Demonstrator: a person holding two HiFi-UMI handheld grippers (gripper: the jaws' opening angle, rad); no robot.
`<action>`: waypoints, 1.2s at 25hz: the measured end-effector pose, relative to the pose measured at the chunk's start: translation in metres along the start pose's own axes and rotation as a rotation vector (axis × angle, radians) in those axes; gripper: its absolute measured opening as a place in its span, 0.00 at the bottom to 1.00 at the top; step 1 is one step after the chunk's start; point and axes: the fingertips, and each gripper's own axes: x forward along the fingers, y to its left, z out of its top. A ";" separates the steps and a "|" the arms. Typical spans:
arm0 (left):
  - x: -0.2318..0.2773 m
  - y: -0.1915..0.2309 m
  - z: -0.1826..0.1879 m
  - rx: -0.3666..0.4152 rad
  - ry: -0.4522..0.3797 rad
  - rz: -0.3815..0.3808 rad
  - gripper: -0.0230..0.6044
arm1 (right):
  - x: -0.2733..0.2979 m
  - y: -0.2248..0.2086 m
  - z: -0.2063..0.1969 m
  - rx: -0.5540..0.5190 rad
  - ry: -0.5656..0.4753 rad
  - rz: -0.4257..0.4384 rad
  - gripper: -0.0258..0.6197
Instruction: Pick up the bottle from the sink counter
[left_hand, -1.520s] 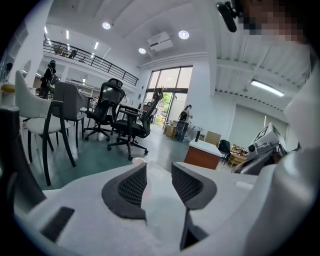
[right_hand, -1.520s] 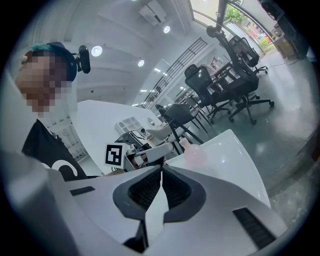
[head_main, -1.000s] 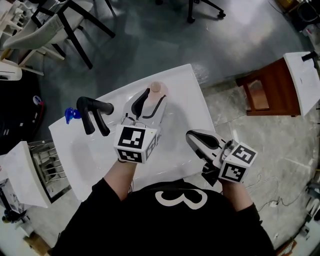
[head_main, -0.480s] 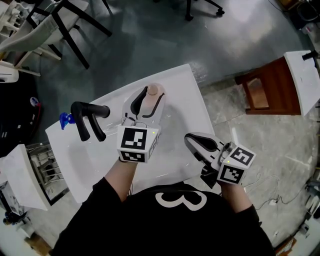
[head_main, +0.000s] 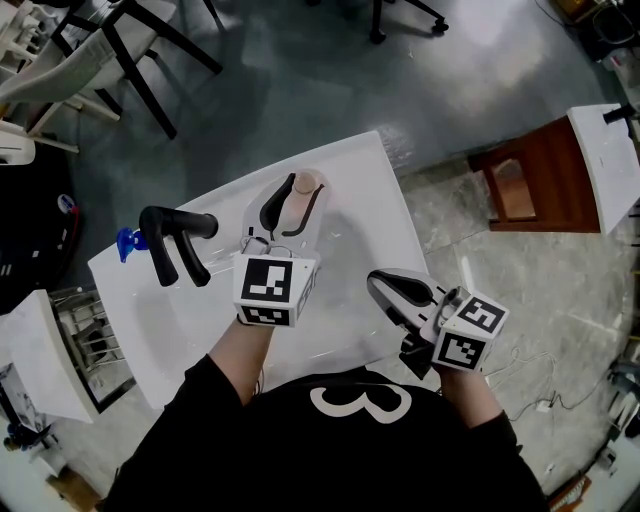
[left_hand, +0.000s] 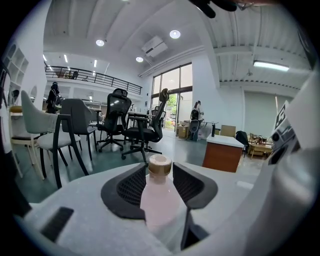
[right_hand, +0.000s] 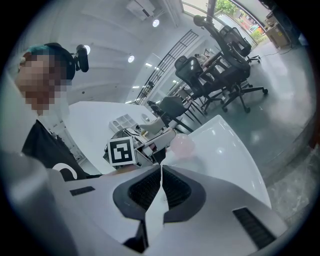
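Head view, one pink bottle (head_main: 307, 183) on one white counter (head_main: 368, 205), two grippers, left gripper (head_main: 303, 196) jaws just closing against bottle's sides, right gripper (head_main: 378, 285) closed together, empty

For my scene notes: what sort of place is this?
Probably an open office or lab hall, not a bathroom: office chairs, a railed gallery, and a sink counter standing free on the floor.

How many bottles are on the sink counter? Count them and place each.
1. The pink bottle stands on the counter between the left tongs, which have just been closing. The blue thing by the faucet is unclear.
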 end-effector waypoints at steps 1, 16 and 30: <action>0.000 0.000 0.000 0.002 -0.002 0.000 0.30 | 0.000 -0.001 0.000 0.000 -0.001 -0.002 0.07; 0.000 0.001 -0.003 0.063 -0.005 0.029 0.25 | -0.002 -0.004 -0.007 0.014 0.010 -0.011 0.07; 0.000 0.003 -0.004 0.049 -0.003 0.035 0.25 | -0.003 -0.006 -0.010 0.025 0.005 -0.020 0.07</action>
